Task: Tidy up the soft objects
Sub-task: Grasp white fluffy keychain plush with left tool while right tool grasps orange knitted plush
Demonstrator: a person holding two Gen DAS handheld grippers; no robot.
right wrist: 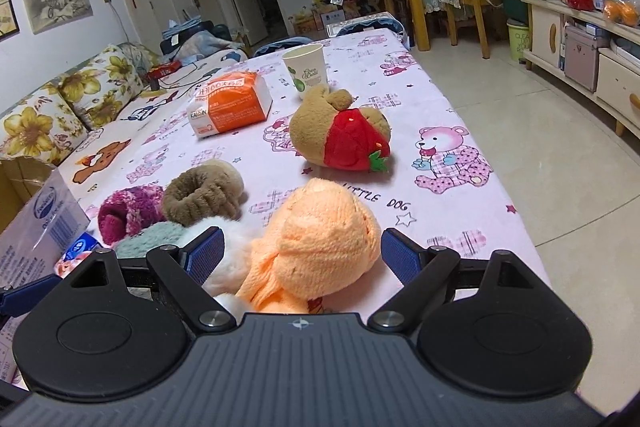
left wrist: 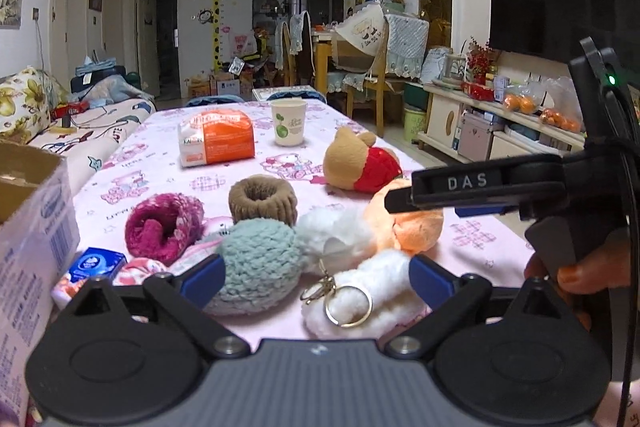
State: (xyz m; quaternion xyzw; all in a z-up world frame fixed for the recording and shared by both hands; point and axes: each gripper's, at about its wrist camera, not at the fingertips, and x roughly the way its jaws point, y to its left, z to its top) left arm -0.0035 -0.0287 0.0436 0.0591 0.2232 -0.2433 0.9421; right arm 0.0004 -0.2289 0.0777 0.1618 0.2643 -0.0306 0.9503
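Now both grippers hover spread over the soft toys on the pink tablecloth [right wrist: 460, 115].
Left gripper [left wrist: 316, 277] straddles a teal yarn ball [left wrist: 256, 267] and white fluffy keychain [left wrist: 360, 291]; right gripper [right wrist: 302, 253] brackets the orange knitted plush [right wrist: 320, 247], pads apart.

Left hand-held gripper [left wrist: 316, 277] low in centre of its view, blue pads wide apart, pressing nothing. Right hand-held gripper [right wrist: 302, 253] likewise spread wide, tilted downward; seen also at right edge of left view, gripped by fingers [left wrist: 580, 277].
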